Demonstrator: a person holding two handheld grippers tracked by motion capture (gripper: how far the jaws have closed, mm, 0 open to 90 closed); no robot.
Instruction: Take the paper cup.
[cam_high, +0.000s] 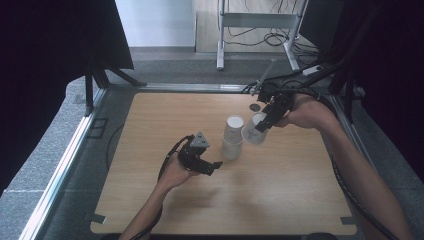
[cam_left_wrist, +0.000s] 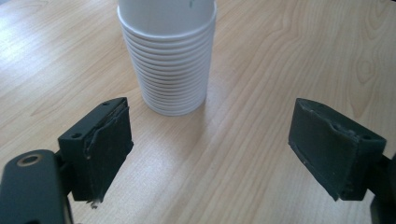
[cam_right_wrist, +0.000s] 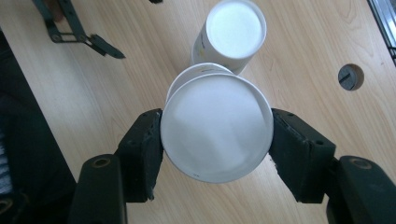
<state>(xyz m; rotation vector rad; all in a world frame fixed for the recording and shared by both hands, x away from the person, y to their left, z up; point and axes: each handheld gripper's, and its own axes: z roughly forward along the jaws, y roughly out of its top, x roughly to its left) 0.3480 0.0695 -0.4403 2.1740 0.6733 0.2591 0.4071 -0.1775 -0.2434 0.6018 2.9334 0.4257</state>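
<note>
Jaws of the right gripper (cam_right_wrist: 216, 140) are clamped on a white paper cup (cam_right_wrist: 216, 128), its flat base facing the camera in the right gripper view; pads press both sides. Just beyond it a second white rim peeks out, probably another cup nested in it, though the overlap hides the join. Farther ahead stands the cup stack (cam_right_wrist: 231, 35), upside down, clear of the held cup. Right of the jaws, a round hole (cam_right_wrist: 350, 77) in the wooden table (cam_right_wrist: 116, 93). Nothing blocks the way between cup and stack.

Left gripper (cam_left_wrist: 210, 144) is wide open, nothing between the pads; the stack (cam_left_wrist: 167, 56) stands just ahead, its many nested rims visible here. High view places the left gripper (cam_high: 212, 166) near the stack (cam_high: 232, 136), with the right gripper (cam_high: 265, 121) on the far side carrying its cup (cam_high: 253, 131) tilted.
</note>
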